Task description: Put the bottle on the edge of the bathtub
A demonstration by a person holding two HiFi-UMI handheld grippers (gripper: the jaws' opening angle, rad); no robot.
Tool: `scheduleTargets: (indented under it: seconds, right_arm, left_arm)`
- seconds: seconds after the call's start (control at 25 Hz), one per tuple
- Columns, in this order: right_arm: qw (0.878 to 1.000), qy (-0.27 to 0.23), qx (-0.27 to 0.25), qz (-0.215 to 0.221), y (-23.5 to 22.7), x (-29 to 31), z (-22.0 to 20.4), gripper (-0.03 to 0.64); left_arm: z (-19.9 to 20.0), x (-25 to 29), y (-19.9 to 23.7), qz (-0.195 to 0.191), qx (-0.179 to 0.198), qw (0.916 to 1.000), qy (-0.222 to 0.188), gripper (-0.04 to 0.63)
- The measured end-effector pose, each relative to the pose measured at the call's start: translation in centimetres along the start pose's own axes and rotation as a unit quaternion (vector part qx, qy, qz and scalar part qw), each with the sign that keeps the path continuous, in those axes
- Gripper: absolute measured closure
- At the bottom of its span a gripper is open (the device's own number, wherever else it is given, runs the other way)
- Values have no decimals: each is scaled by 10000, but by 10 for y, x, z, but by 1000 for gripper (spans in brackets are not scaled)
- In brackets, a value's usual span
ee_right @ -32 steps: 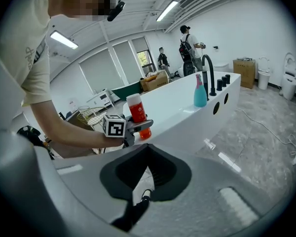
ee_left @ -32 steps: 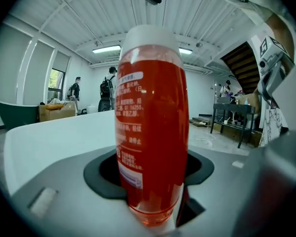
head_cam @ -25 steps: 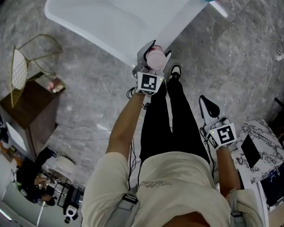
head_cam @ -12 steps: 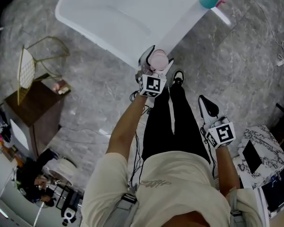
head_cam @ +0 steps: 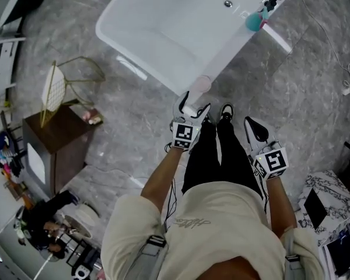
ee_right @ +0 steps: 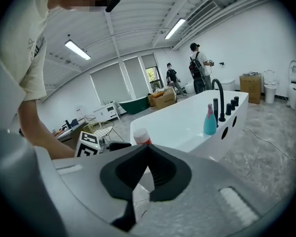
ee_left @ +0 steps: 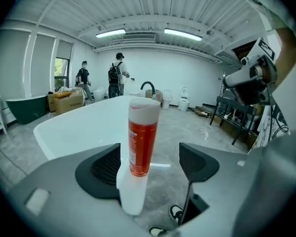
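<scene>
The bottle (head_cam: 201, 84), red-orange with a white cap, stands upright on the near corner of the white bathtub's (head_cam: 175, 28) rim. My left gripper (head_cam: 191, 105) sits just behind it, open, and its pads are off the bottle. In the left gripper view the bottle (ee_left: 141, 137) stands free on the tub's edge (ee_left: 84, 125), ahead of the left gripper (ee_left: 150, 159) and between its spread jaws. My right gripper (head_cam: 255, 130) hangs beside the person's leg, shut on nothing. In the right gripper view the shut jaws of the right gripper (ee_right: 148, 174) hide all but the cap of the bottle (ee_right: 140, 136).
A teal bottle (head_cam: 255, 21) and a black faucet (ee_right: 218, 100) stand at the tub's far end. A gold wire chair (head_cam: 64, 83) and a brown cabinet (head_cam: 52, 150) are at left. A marble-topped table (head_cam: 324, 197) is at right. The person's shoes (head_cam: 226, 112) are next to the tub.
My left gripper opened off the bottle and drew back toward the person. The bottle stays standing on the tub's corner. The right gripper has hardly moved.
</scene>
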State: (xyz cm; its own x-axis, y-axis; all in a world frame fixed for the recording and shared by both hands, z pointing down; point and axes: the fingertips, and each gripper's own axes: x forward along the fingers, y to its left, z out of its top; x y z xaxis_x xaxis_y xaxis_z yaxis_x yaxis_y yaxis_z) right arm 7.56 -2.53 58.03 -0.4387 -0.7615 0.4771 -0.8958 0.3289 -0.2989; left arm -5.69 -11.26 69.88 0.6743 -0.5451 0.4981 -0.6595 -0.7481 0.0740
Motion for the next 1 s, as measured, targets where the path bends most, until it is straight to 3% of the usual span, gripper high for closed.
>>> scheduleTargets:
  seconds: [0.24,0.4,0.52,0.64,0.76,1.0]
  right_arm:
    - [9983,-384,-396,201,8,-5,49,615]
    - [9957,-688,-511,351,14,-8,78,615]
    - [9931,-850,-644,479,15,-8,95,615]
    - [9914,-994,-619,590,13,-11,112,615]
    - [9896,-1178,-615,557,8,-18,130,615]
    - [9819,-1294,-1335,367,1,-24,160,617]
  left_arm:
    - [51,-46,3,319,-584,9974,-262,240]
    - [109,-71,12,548,-631,9942,-673,255]
    - [151,-85,20,674,-509,9921,-926,340]
    - [184,-99,30,837,-372,9908,-997,377]
    - [210,-121,40,974,-421,9872,-1189,466]
    - [252,-152,54,1224,-520,9788,-1555,558]
